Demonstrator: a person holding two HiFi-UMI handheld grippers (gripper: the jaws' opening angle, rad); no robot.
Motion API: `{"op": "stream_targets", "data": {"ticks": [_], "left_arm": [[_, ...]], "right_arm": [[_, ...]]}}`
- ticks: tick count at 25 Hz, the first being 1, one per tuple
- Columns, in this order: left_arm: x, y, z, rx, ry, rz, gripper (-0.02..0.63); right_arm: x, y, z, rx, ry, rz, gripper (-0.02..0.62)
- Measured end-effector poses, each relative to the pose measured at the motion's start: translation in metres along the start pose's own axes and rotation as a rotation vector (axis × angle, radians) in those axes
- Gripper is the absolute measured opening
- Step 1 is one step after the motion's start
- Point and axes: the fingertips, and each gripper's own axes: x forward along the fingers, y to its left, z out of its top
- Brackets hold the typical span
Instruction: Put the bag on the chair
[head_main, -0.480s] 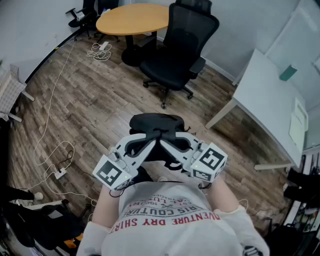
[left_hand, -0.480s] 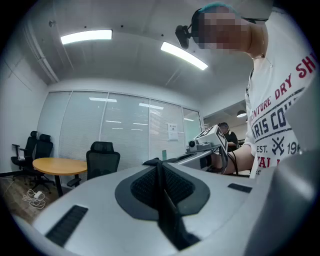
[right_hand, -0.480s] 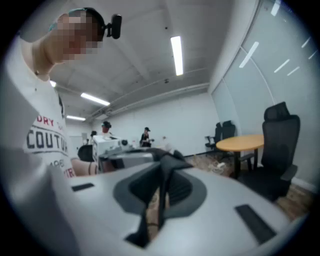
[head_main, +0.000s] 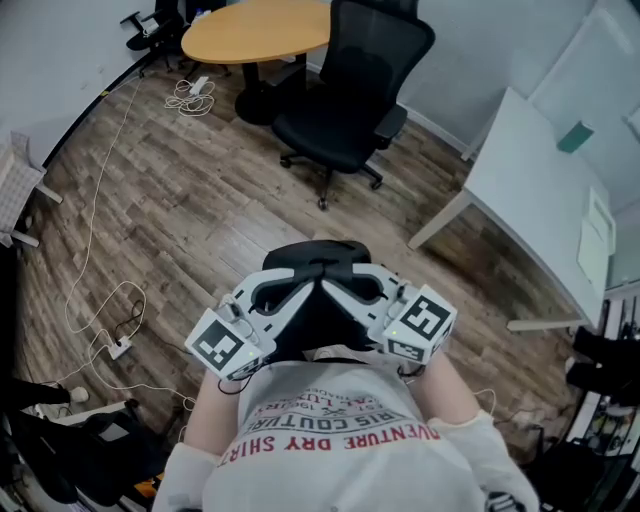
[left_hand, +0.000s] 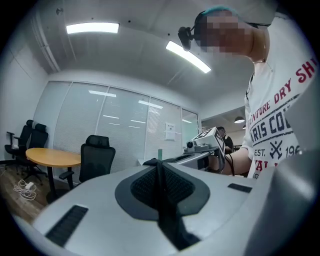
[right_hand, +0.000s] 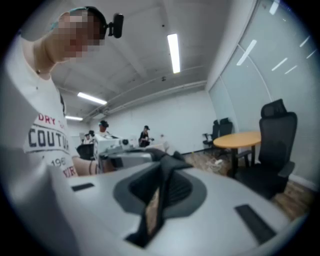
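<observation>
A black bag (head_main: 318, 318) hangs close in front of the person's body, above the wooden floor. Both grippers meet at its top. My left gripper (head_main: 304, 284) and my right gripper (head_main: 332, 284) are each shut on the bag's black fabric. In the left gripper view a dark fold (left_hand: 156, 163) sticks out between the closed jaws, and the right gripper's marker cube (left_hand: 209, 140) shows beyond it. The right gripper view shows black fabric (right_hand: 169, 156) at its tips. The black office chair (head_main: 350, 95) stands further ahead, its seat bare.
A round wooden table (head_main: 255, 30) stands behind the chair. A white desk (head_main: 540, 190) runs along the right. White cables (head_main: 100, 290) and a power strip (head_main: 120, 347) lie on the floor at the left. Dark clutter (head_main: 60, 440) sits at bottom left.
The bag has come up closer under the two grippers and now looks larger between them. Both grippers keep their hold.
</observation>
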Motion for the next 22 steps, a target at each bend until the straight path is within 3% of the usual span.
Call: {"op": "stream_targets", "data": {"ticks": [8, 13, 22], "left_arm": [[0.014, 0.049, -0.007, -0.026, 0.020, -0.039, 0.049], [0.023, 0.115, -0.003, -0.036, 0.022, -0.090, 0.049], [0.044, 0.241, 0.025, 0.017, 0.042, -0.240, 0.049]], "right_arm": [[0.031, -0.036, -0.003, 0.028, 0.046, -0.015, 0.043], [0.079, -0.080, 0.008, 0.007, 0.058, -0.061, 0.043], [0.166, -0.168, 0.054, 0.012, 0.035, -0.178, 0.043]]}}
